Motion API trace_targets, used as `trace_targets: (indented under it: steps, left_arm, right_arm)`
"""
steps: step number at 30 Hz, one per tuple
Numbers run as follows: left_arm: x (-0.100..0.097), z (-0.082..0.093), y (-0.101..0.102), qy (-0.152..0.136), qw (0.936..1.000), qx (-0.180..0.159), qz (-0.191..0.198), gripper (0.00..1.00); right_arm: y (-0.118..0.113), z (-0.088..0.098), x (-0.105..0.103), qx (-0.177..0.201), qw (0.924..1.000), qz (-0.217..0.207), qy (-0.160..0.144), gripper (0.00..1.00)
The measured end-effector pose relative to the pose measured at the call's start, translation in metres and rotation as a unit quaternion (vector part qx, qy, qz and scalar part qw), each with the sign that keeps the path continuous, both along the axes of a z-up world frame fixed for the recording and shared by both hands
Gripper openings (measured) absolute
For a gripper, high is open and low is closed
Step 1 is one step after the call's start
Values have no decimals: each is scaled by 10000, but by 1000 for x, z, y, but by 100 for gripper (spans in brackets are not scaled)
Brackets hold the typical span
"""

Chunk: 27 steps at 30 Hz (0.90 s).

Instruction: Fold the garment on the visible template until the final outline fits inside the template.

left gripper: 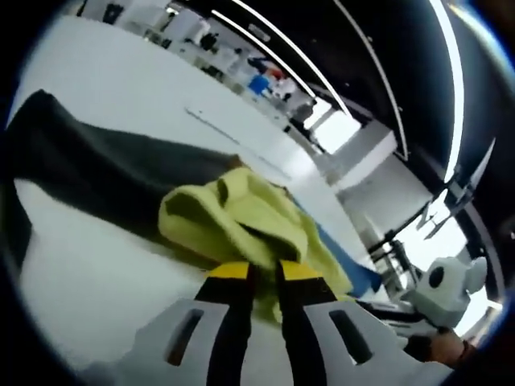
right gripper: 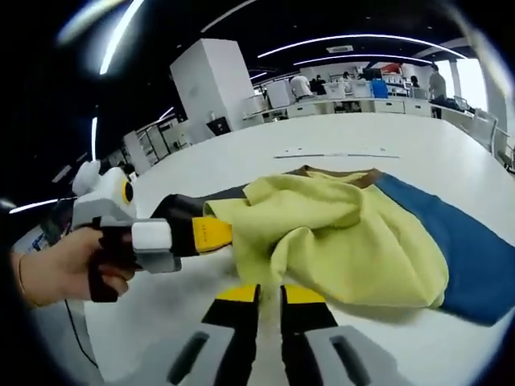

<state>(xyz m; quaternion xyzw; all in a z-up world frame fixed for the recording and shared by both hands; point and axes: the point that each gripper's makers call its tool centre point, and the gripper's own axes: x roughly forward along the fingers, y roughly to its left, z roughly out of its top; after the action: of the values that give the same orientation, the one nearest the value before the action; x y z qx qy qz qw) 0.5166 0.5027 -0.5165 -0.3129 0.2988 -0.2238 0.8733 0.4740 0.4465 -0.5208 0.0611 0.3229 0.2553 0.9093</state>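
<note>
With the left gripper (right gripper: 211,234) clamped on the garment's (right gripper: 338,233) yellow edge and the right gripper (right gripper: 269,293) closed, empty, carry the fold flat, inside the blue template (right gripper: 459,241).

Open-plan office or lab hall is indicated. Long strip lights (right gripper: 346,40) are seen on dark ceiling. Large white table (right gripper: 338,145) is set in foreground. Rows of desks (right gripper: 354,103) with seated people (right gripper: 302,84) are visible behind; white pillar (right gripper: 211,80) stands at left.

Bright ceiling strip lights (right gripper: 354,40), blurred fisheye edges.
</note>
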Motion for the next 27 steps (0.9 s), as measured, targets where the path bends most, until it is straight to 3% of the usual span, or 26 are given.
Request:
trace_targets:
  steps: [3, 6, 9, 16, 24, 27]
  left_arm:
    - [4, -8, 6, 98, 9998, 174, -35, 3]
    - [0, 0, 5, 55, 10000, -28, -40, 2]
    - [-5, 5, 8, 34, 9999, 54, -91, 1]
    - [-28, 14, 20, 84, 9989, 239, -405, 1]
    - [-53, 29, 41, -126, 9960, 578, -667, 1]
    - [-58, 35, 46, -172, 9950, 637, -747, 1]
  right_arm:
    - [0, 3, 3, 94, 9999, 16, -78, 0]
    - [-6, 2, 3, -50, 9999, 58, -128, 0]
    - [-14, 4, 0, -95, 9998, 58, -133, 0]
    - [-33, 6, -20, -293, 9994, 178, 32, 0]
    - [-62, 20, -42, -417, 9991, 110, -16, 0]
    - [-71, 22, -52, -478, 9988, 40, 105, 0]
